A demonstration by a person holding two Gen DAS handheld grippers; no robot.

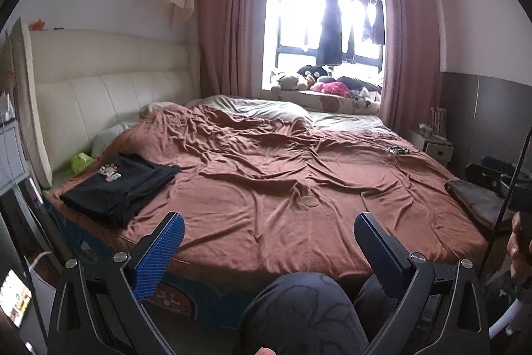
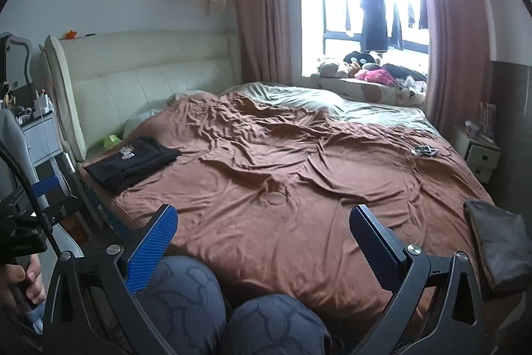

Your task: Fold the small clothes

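A folded black garment [image 1: 121, 185] [image 2: 133, 162] with a small cartoon print lies flat at the near left corner of the bed, on the brown sheet [image 1: 282, 188] [image 2: 282, 175]. My left gripper [image 1: 269, 227] is held open above the bed's near edge, nothing between its blue-padded fingers [image 1: 159, 255]. My right gripper [image 2: 262, 218] is also open and empty, with its fingers [image 2: 151, 250] over the near part of the sheet. Both stand well short of the garment, which lies to their left. The person's knees [image 1: 299, 311] [image 2: 186, 298] show below the grippers.
A cream headboard [image 1: 99, 95] runs along the left. A green object [image 1: 80, 161] lies by the pillow. A small dark item [image 1: 397, 150] sits on the sheet at far right. A grey cushion [image 2: 498, 242] rests at the right edge. Stuffed toys [image 1: 319, 82] line the window sill.
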